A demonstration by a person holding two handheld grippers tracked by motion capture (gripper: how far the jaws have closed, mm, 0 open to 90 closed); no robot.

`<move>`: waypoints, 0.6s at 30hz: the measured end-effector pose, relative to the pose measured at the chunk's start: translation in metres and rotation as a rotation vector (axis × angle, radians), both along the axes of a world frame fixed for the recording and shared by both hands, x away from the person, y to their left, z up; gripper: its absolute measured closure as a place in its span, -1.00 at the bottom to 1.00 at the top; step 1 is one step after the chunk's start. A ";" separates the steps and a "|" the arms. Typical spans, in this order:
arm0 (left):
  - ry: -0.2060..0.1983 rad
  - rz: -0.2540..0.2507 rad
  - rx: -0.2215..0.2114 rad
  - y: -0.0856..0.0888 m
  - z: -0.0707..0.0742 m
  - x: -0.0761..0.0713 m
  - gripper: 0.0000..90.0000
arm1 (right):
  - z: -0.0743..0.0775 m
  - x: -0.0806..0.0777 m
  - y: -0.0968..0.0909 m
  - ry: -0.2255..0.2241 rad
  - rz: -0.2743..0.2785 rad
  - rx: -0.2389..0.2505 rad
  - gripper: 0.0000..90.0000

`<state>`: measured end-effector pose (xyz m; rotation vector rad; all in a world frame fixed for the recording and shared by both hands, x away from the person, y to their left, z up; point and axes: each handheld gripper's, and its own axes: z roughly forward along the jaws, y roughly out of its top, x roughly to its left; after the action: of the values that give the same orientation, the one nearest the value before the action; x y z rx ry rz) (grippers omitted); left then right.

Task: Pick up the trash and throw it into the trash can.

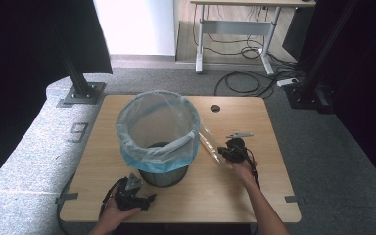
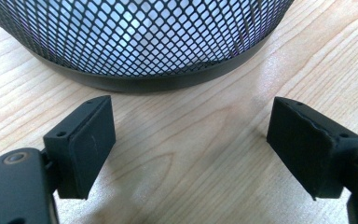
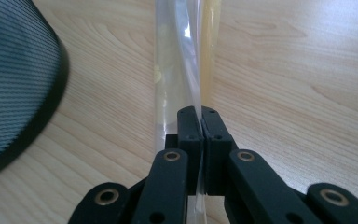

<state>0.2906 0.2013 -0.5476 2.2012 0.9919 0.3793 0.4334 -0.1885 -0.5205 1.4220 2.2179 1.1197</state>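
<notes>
Wooden table (image 1: 254, 122) carries a black mesh bin (image 1: 163, 176) near the middle of its near edge, and a thin bluish plastic bag (image 1: 157, 128) already lines it, its mouth folded down over the rim all the way round, so the lining looks largely done. What seems left is one loose end: a clear strip of plastic (image 1: 208, 141) runs from the bag's right side down across the table toward the right edge. The right gripper (image 1: 223, 152) has its jaws pressed together on that strip, which the right gripper view shows stretched away from the tips (image 3: 182, 60). The left gripper (image 1: 149, 199) rests by the near edge just in front of the bin's base, jaws spread wide with only bare wood between them. Nothing else sits on the table. The tall bin itself is the one obstacle between the two grippers.
</notes>
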 end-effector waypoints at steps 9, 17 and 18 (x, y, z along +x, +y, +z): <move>0.000 0.000 0.000 0.000 0.000 0.000 -0.66 | 0.024 -0.008 -0.010 -0.043 0.001 0.100 0.96; 0.000 0.000 0.000 0.000 0.000 0.000 -0.66 | 0.044 -0.016 -0.017 -0.072 0.016 0.206 0.97; 0.000 0.000 0.000 0.000 0.000 0.000 -0.66 | 0.046 -0.017 -0.018 -0.078 0.018 0.214 0.96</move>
<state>0.2906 0.2014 -0.5476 2.2016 0.9917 0.3791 0.4160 -0.2063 -0.4742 1.4143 2.1136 1.4302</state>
